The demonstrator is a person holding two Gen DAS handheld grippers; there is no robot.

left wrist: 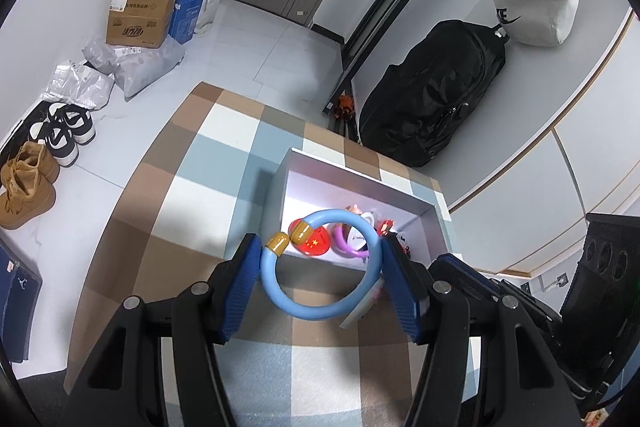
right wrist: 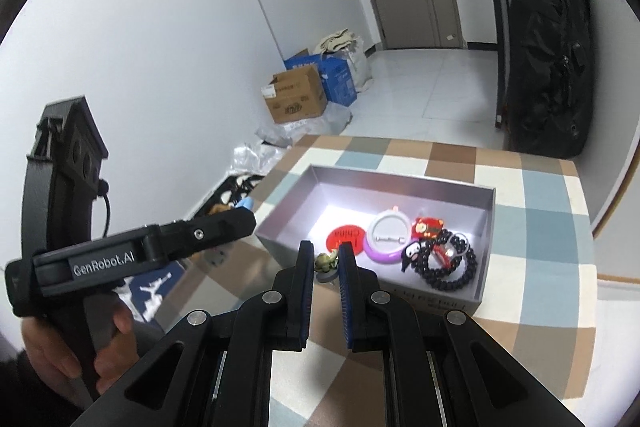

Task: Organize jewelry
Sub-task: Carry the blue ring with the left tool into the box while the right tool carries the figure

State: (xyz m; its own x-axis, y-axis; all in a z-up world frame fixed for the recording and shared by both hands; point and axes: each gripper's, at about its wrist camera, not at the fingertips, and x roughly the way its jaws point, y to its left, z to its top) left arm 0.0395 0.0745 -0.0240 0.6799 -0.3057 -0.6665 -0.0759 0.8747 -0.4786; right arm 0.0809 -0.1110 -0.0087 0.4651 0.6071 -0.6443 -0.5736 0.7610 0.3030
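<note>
The left tool [left wrist: 320,269] grips a light blue bangle [left wrist: 318,265] by its outer edges, held just short of the grey box [right wrist: 486,227] on the checked table [left wrist: 168,211]. Inside the box lie badges and a black bead bracelet [right wrist: 450,265]. The right tool [right wrist: 325,269], closed and empty, hovers at the box's near wall. The round bangle is pinched only at two points: it could twist out and drop outside the box.

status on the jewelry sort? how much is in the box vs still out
Mostly done: the grey box already holds the black bead bracelet, red disc and purple-rimmed badge. In hand: the left gripper is shut on the blue bangle, not yet dropped in. Left: a small green trinket at the right gripper, which is shut and empty.
</note>
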